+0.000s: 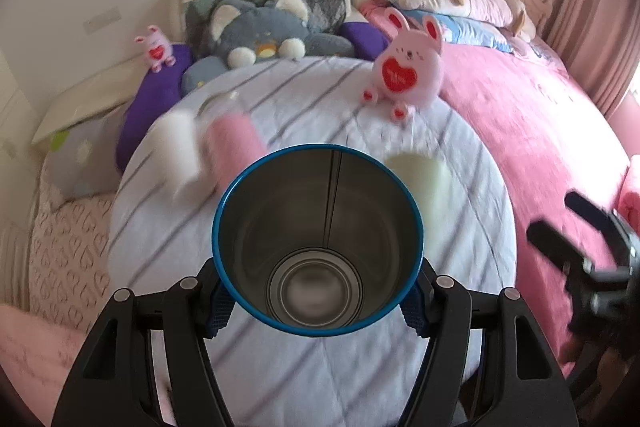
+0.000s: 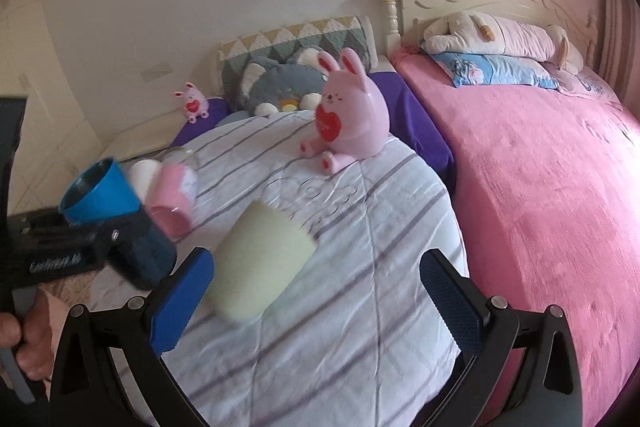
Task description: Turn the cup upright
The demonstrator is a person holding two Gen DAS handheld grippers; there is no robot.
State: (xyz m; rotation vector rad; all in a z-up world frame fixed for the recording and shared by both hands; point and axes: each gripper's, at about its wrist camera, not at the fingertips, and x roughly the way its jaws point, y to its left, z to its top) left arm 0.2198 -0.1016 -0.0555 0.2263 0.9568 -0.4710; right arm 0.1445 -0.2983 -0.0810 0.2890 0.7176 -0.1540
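Note:
My left gripper is shut on a blue cup with a steel inside; it holds the cup by its lower body above the striped quilt, the mouth tilted toward the camera. The blue cup and the left gripper also show at the left of the right wrist view. A pale green cup lies on its side on the quilt, between and just ahead of my right gripper, which is open and empty. A pink cup and a white cup lie tipped behind it.
A large pink rabbit toy sits on the striped quilt. A grey plush, a small pink toy and pillows lie at the headboard. A pink blanket covers the bed to the right.

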